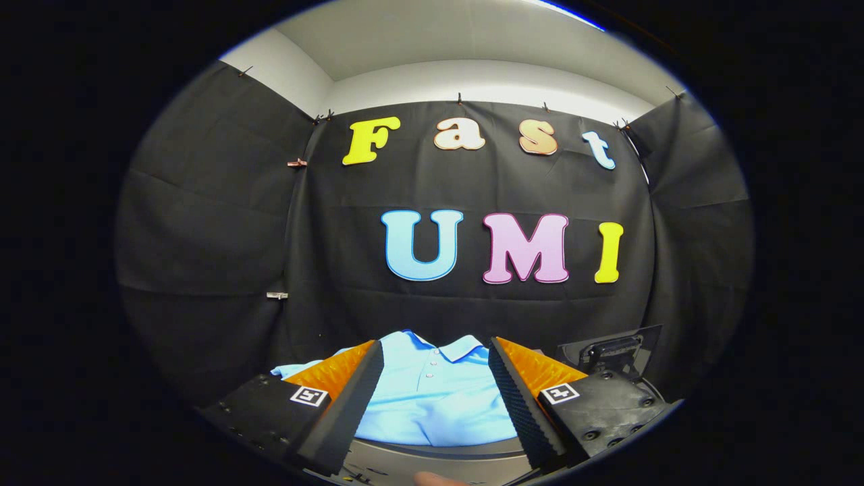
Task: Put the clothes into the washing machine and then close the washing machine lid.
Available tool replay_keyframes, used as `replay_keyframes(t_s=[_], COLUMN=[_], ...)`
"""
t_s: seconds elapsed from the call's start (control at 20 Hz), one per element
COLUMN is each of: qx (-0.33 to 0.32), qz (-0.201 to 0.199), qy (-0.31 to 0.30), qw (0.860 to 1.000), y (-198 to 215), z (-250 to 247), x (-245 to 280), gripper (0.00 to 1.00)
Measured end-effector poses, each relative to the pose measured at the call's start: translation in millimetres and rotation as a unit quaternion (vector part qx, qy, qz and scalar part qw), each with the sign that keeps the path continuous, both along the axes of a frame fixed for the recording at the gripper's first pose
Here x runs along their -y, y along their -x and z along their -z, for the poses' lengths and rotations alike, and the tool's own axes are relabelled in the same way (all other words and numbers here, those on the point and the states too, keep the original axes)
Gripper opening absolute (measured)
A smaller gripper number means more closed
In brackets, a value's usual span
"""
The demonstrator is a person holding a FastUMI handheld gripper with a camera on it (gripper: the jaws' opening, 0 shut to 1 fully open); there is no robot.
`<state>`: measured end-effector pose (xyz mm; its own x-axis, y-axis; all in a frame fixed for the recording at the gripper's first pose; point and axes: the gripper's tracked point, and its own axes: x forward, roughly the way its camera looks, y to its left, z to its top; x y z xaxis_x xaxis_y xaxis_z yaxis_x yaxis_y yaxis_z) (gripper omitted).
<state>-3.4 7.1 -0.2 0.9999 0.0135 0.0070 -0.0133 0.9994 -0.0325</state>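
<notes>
Black cloth [223,223] drapes the booth walls beneath a white ceiling [459,40].

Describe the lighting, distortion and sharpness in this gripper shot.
Gripper view: strong fisheye bending curves the black cloth wall; lighting is even and soft, without glare; the light blue polo shirt lies sharp between the open claw fingers; a fingertip nearest the lens looks blurred.

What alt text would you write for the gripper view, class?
A folded light blue polo shirt with a buttoned collar lies between and just ahead of the open gripper fingers. It rests on a grey surface, with black cloth booth walls behind.
</notes>
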Motion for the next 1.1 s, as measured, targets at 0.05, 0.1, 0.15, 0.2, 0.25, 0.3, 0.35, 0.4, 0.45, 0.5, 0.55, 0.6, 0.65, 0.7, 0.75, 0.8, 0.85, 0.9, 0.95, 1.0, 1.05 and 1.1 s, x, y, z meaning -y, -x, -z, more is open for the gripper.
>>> replay_keyframes(t_s=[0.05, 0.1, 0.15, 0.2, 0.25, 0.3, 0.35, 0.4, 0.45, 0.5, 0.55, 0.6, 0.65, 0.7, 0.75, 0.8, 0.85, 0.9, 0.95, 1.0, 1.05, 1.1], qx=[-0.001, -0.002, -0.003, -0.008, -0.018, -0.028, -0.035, -0.041, -0.043, -0.046, -0.051, -0.059, -0.069, -0.074, -0.077, -0.081, -0.091, -0.103, -0.116, -0.134, -0.147, -0.156], qz=[-0.003, -0.005, -0.006, -0.008, -0.013, -0.017, -0.018, -0.016, -0.017, -0.020, -0.022, -0.024, -0.027, -0.029, -0.027, -0.028, -0.032, -0.033, -0.032, -0.032, -0.034, -0.032], qy=[0.003, 0.006, 0.010, 0.012, 0.012, 0.009, 0.005, 0.000, -0.005, -0.006, -0.003, 0.003, 0.007, 0.009, 0.015, 0.020, 0.026, 0.033, 0.038, 0.043, 0.042, 0.041], qw=[1.000, 1.000, 1.000, 1.000, 1.000, 0.999, 0.999, 0.999, 0.999, 0.999, 0.998, 0.998, 0.997, 0.997, 0.997, 0.996, 0.995, 0.994, 0.992, 0.989, 0.988, 0.986], y=[-1.1, -1.3, -2.5, -4.2, -6.4, -10.9, -15.3, -20.2, -25.5, -32.3, -39.6, -47.0, -52.5, -59.1, -65.1, -69.8, -74.7, -79.5, -83.3, -86.5, -90.1, -92.4], z=[0.7, 1.3, 2.3, 4.6, 8.7, 13.1, 14.1, 13.2, 11.3, 10.6, 10.2, 12.8, 15.1, 16.9, 15.9, 14.8, 17.4, 23.0, 27.7, 34.5, 39.4, 40.5], x=[-1.2, -1.4, -1.2, -0.2, -1.2, -1.8, -1.3, 1.5, 2.9, 0.7, -0.1, 0.8, 0.9, 0.6, 2.0, 3.4, 0.9, 0.9, 1.5, 1.8, 0.9, 0.5], gripper=[0.99, 0.99, 0.98, 0.98, 0.98, 0.98, 0.98, 0.98, 0.98, 0.98, 0.98, 0.98, 0.98, 0.98, 0.98, 0.98, 0.98, 0.97, 0.98, 0.97, 0.98, 0.98])
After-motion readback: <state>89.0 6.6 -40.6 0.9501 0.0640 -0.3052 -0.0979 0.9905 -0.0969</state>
